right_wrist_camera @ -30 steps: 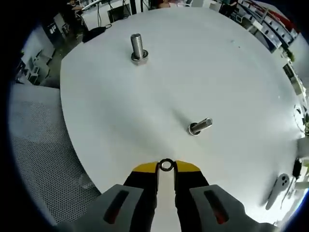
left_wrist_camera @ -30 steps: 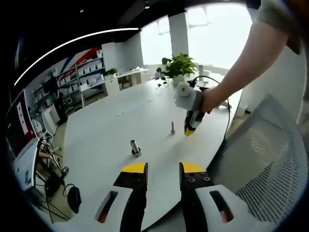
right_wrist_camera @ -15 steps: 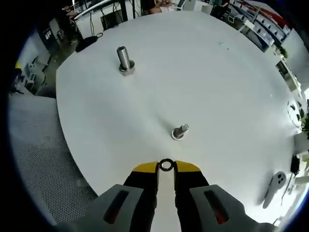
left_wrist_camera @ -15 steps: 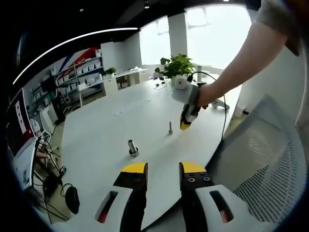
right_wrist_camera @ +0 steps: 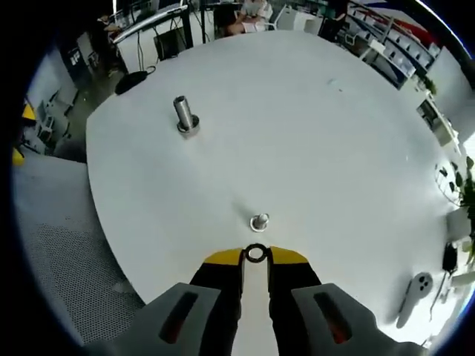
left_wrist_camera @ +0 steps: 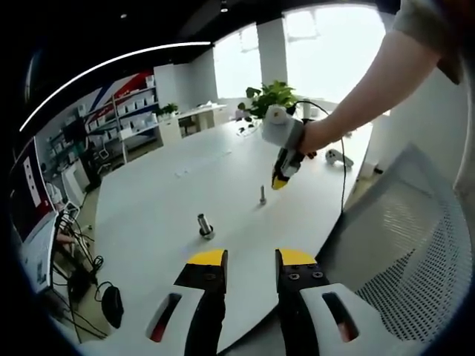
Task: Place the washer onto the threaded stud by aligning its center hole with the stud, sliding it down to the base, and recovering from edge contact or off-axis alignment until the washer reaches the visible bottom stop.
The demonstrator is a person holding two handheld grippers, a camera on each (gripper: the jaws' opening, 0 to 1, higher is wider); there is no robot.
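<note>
In the left gripper view, the left gripper [left_wrist_camera: 251, 257] hangs over the near edge of the white worktop [left_wrist_camera: 163, 200], fingers parted and holding nothing, while the right gripper [left_wrist_camera: 280, 181], in a person's hand [left_wrist_camera: 315, 139], hovers just above the threaded stud [left_wrist_camera: 262, 195]; a larger bolt [left_wrist_camera: 204, 225] stands nearer the edge. In the right gripper view, the right gripper's fingers [right_wrist_camera: 223, 257] pinch the washer [right_wrist_camera: 255, 253] just short of the stud, seen almost end-on, well apart from the larger bolt.
</note>
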